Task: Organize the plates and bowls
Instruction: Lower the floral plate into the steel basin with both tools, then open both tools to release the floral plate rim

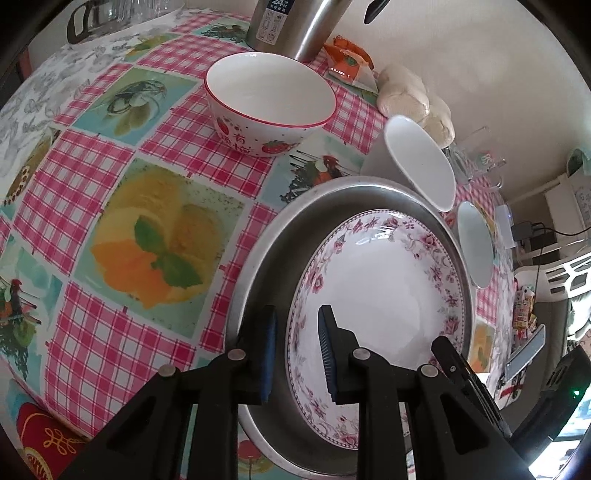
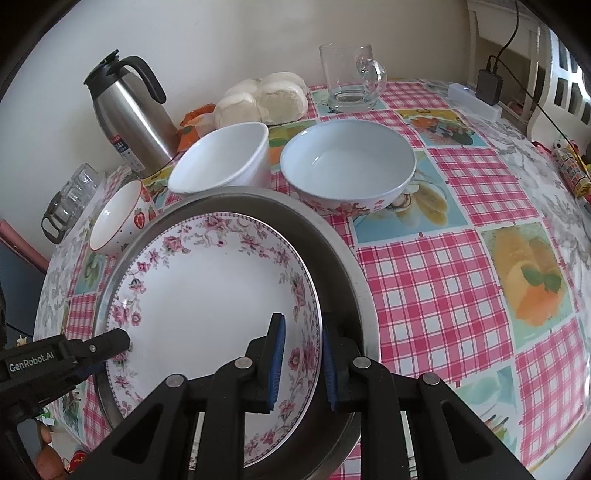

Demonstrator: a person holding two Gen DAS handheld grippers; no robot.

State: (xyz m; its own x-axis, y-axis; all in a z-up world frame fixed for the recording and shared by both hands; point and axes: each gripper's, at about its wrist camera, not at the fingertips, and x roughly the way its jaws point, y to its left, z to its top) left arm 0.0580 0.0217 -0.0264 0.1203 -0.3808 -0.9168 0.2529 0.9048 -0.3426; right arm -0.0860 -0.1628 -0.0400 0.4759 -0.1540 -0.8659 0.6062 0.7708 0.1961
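Note:
A floral-rimmed plate lies inside a round metal tray. My left gripper straddles the plate's left rim, jaws slightly apart with a visible gap to the rim. My right gripper straddles the plate's right rim the same way. The left gripper also shows in the right wrist view. A strawberry bowl, a plain white bowl and a wide floral bowl stand beyond the tray.
A steel thermos, a bag of buns, a glass mug and a glass jug stand along the wall. The checked tablecloth covers the table. A charger and cable lie far right.

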